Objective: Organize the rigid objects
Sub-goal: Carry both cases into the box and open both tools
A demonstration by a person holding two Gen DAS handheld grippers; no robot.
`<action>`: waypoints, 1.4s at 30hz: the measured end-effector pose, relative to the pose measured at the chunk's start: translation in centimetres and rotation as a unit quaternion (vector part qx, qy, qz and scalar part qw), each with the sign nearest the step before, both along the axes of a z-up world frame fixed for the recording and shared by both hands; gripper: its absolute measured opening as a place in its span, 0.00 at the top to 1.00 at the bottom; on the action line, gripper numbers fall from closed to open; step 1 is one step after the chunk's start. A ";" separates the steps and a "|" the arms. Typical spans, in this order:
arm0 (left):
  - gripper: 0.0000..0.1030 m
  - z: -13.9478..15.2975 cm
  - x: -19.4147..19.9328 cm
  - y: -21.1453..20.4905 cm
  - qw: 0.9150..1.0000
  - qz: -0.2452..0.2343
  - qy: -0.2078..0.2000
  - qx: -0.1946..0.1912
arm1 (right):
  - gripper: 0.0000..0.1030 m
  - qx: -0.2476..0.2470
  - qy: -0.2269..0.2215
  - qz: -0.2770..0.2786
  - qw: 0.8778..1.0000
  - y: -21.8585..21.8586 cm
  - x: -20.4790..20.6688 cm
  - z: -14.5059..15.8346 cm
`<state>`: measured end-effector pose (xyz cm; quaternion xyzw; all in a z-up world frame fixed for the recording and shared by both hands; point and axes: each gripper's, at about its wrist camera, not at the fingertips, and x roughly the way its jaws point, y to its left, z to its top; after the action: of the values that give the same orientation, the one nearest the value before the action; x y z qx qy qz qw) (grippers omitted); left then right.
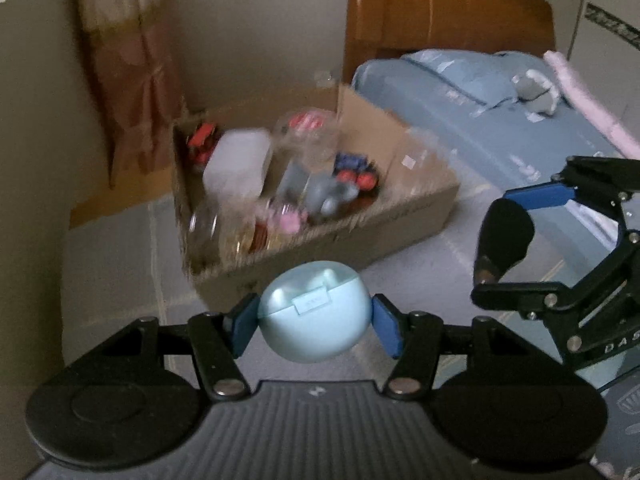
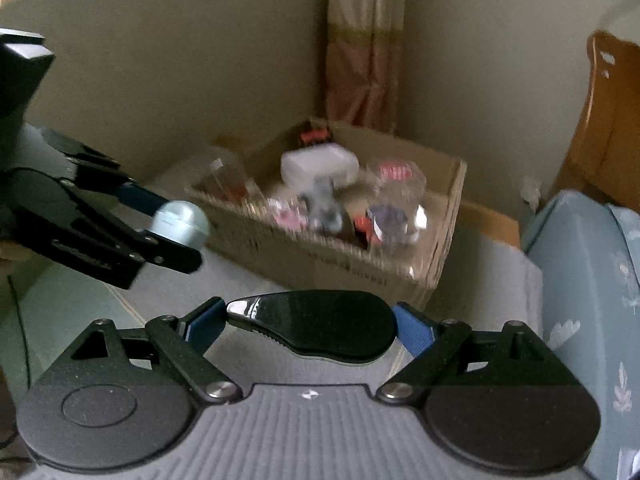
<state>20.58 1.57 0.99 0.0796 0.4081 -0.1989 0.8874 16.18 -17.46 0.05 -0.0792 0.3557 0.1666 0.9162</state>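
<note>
- So both grippers are loaded: the left gripper [image 1: 314, 320] is clamped on a pale blue earbud case [image 1: 314, 312], pads pressing its two sides, and the right gripper [image 2: 310, 326] is closed around a glossy black computer mouse [image 2: 316, 324], gripped end to end.
- Both things are up in the air, short of the cardboard box [image 1: 360, 220] that sits on the floor in the corner by the curtain [image 1: 128, 80].
- My guess is the step is carrying them over to drop in. I'd get each one over a bare patch inside the box, go low, then let go, since there are glass jars in there.
- I'd also release one at a time so the grippers don't bump.
- Left wrist view shows the bed [image 1: 500, 120] and the wooden headboard [image 1: 440, 12]; right wrist view shows the box's far right corner better.
- Contents are blurry in both.
</note>
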 end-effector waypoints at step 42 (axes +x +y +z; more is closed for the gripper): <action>0.01 0.6 2.9 1.3 0.995 0.046 -0.088 0.020 | 0.10 0.000 0.024 -0.059 0.998 -1.2 15.8 5.2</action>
<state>23.52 2.91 1.55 0.0956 0.3356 -0.1423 0.9263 31.99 -18.67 5.30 -0.0540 0.3812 0.1146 0.9158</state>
